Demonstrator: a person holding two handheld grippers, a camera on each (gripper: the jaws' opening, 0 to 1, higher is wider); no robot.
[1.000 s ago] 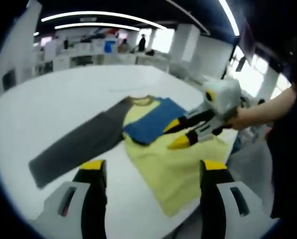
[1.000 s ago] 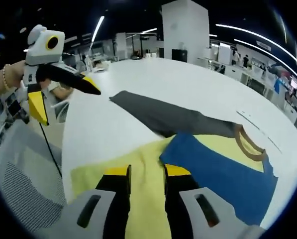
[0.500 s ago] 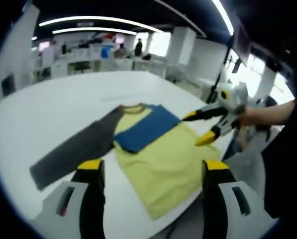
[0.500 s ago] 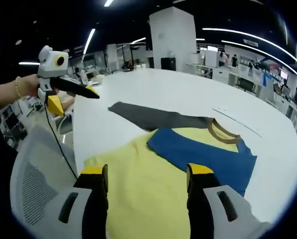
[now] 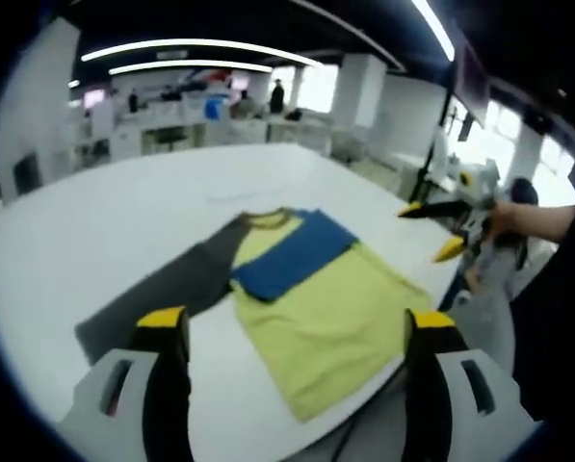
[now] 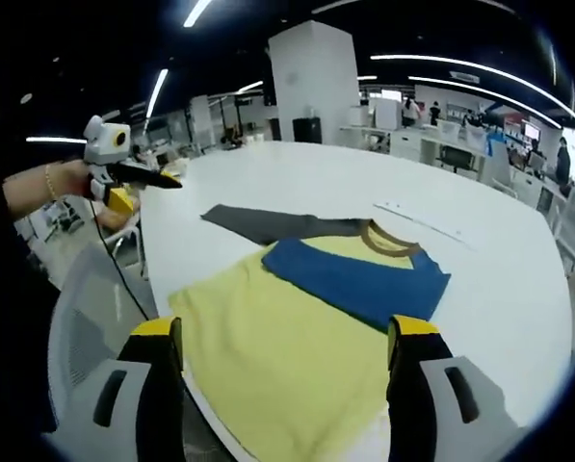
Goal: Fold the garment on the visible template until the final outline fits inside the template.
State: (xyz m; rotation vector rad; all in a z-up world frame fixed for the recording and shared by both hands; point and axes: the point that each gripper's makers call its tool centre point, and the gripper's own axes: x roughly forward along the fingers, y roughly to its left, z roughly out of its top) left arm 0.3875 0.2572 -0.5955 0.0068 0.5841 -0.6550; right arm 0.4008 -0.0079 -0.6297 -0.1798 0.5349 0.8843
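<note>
both grippers have pulled back off the cloth. left gripper [image 5: 297, 332] and right gripper [image 6: 284, 337] hang with jaws spread, holding nothing. one garment [image 5: 316, 298] lies flat on the white table [image 5: 123, 212], collar toward the far side, hem at the near edge; one grey sleeve [image 5: 167, 289] stretches sideways, one blue sleeve [image 5: 292, 252] is folded across the chest.

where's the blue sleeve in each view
Left gripper view: the blue sleeve lies folded across the yellow shirt's chest, just above centre, running from the collar down-left.
Right gripper view: the blue sleeve lies right of centre, across the shirt's upper part.
Shared landmark: the brown collar, with the grey sleeve stretching away from it on the white table.
</note>
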